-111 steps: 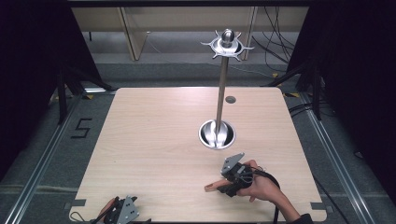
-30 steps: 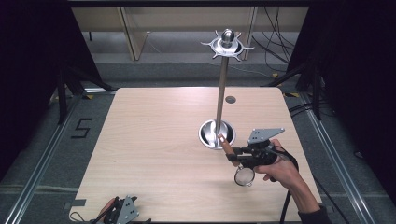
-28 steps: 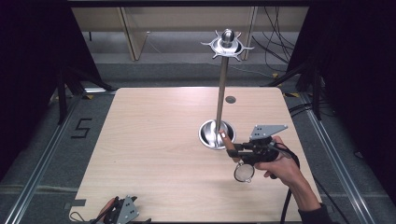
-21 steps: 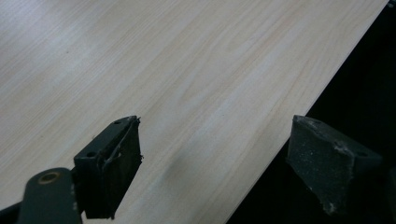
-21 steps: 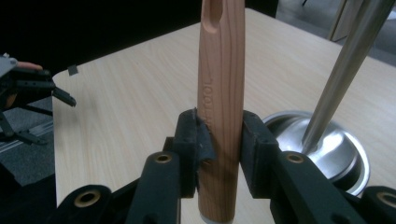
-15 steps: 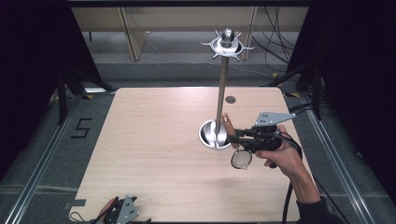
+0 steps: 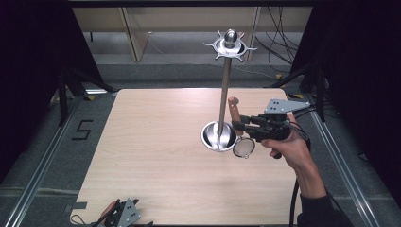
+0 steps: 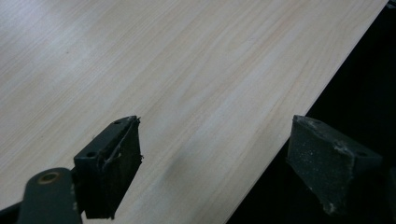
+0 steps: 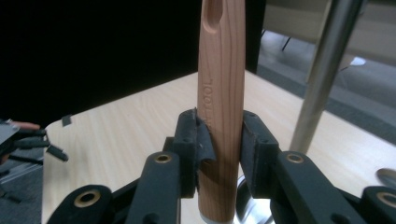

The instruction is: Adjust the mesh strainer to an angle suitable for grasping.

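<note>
A small strainer with a wooden handle [image 7: 233,108] [image 9: 222,70] and a round mesh head [image 7: 244,147] hangs handle-up above the table. My right gripper [image 7: 238,124] [image 9: 219,140] is shut on the handle's lower part, held by a hand just right of the metal stand's pole [image 7: 224,94] [image 9: 322,70]. The stand has a round base [image 7: 218,136] and a ring of hooks at its top [image 7: 230,45]. At the table's front left edge lies my left gripper [image 7: 124,215] [image 8: 215,163], open, with nothing between its jaws.
The light wooden table [image 7: 156,142] [image 8: 140,70] ends close by the left gripper, with dark floor beyond. Metal rails [image 7: 42,156] run along both sides of the table. Cables and wooden furniture legs lie behind the table.
The right gripper has risen with the strainer and drifted a little right and away from the front edge. The mesh head now hangs higher beside the stand's base. The left gripper has not moved.
</note>
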Available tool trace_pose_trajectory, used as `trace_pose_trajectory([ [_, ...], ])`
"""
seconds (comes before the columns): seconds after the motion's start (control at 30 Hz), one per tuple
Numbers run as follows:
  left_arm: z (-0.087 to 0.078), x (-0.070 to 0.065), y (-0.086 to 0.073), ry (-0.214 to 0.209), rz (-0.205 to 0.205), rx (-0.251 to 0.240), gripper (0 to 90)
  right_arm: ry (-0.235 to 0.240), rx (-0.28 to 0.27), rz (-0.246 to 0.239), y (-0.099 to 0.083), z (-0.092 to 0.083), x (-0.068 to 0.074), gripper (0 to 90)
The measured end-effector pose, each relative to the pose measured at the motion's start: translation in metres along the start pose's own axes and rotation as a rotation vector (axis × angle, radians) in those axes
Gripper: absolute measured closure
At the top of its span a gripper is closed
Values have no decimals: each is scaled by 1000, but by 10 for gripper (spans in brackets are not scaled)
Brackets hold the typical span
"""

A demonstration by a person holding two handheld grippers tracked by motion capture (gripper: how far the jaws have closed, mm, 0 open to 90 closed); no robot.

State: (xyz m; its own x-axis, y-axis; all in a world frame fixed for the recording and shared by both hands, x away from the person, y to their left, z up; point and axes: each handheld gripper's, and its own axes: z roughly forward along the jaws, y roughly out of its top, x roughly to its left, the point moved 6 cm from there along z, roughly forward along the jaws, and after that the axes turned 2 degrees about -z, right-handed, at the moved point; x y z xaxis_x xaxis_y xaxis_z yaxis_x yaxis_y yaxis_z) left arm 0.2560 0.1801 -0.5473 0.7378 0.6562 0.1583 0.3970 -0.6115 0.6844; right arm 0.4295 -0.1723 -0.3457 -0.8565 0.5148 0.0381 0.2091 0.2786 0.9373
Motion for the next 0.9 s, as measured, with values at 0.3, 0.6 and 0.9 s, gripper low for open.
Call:
trace_pose_trajectory([
  [0.3,0,0,0,-6,7,2,167,-19,-55,27,29,-13,-9,714],
  [0.6,0,0,0,-6,6,4,167,-43,-97,14,50,-17,-18,714],
  [0.9,1,0,0,-6,6,5,167,-62,-134,24,73,-22,-23,714],
])
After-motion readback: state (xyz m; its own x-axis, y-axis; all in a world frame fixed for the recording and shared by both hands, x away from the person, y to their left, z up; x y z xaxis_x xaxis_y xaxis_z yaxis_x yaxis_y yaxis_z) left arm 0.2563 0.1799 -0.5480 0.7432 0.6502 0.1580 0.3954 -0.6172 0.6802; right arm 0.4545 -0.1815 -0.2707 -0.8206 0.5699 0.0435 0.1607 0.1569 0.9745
